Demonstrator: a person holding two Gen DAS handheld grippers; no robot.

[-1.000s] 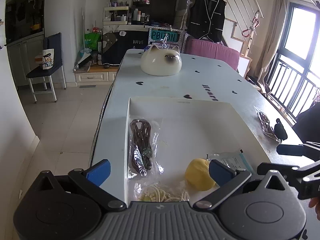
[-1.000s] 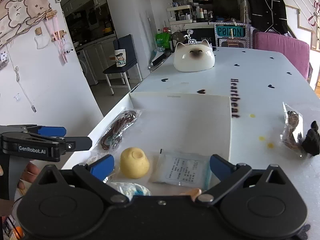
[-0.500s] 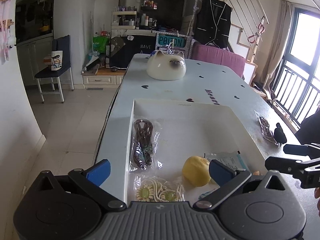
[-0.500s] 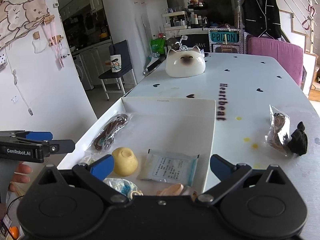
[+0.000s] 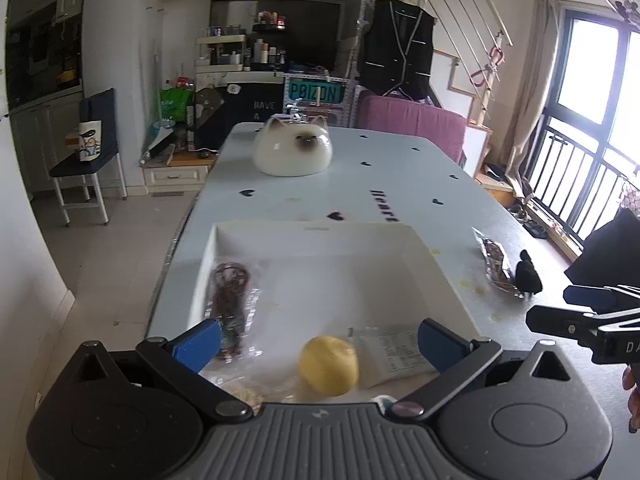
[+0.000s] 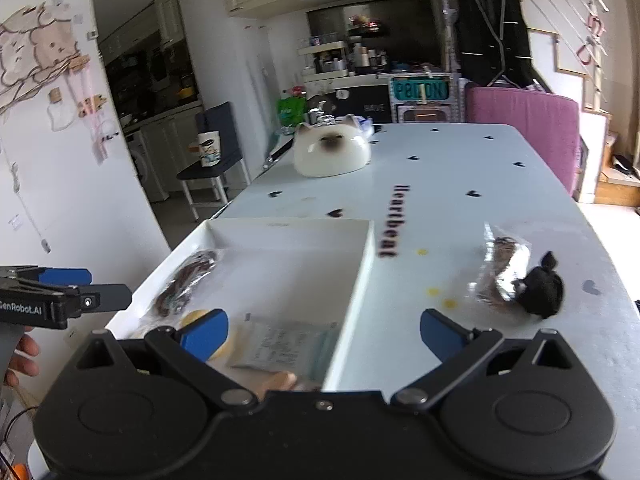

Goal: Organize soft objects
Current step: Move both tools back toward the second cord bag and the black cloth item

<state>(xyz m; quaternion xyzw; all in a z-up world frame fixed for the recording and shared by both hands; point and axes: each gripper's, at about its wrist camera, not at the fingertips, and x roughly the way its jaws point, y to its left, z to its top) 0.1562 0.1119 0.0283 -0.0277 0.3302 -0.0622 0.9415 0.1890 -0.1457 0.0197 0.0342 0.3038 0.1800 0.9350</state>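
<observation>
A white tray point(image 5: 436, 276) on the table holds a bagged brown cord point(image 5: 230, 300), a yellow soft ball point(image 5: 329, 365) and a flat white packet point(image 5: 394, 354). A clear bag of brown items point(image 6: 500, 276) and a black soft object point(image 6: 540, 288) lie on the table right of the tray point(image 6: 356, 276). My left gripper point(image 5: 318, 340) is open and empty above the tray's near end. My right gripper point(image 6: 322, 330) is open and empty over the tray's right rim; it also shows in the left wrist view point(image 5: 576, 308).
A white cat-face dome point(image 5: 294, 152) stands at the far middle of the table. A pink chair point(image 6: 524, 120) is at the far end, a dark chair point(image 5: 94, 148) on the floor left. The table's left edge point(image 5: 176, 248) runs close to the tray.
Both grippers have pulled back and turned right, so the tray contents sit lower in view and the black object and bag come closer to centre. Both stay open.
</observation>
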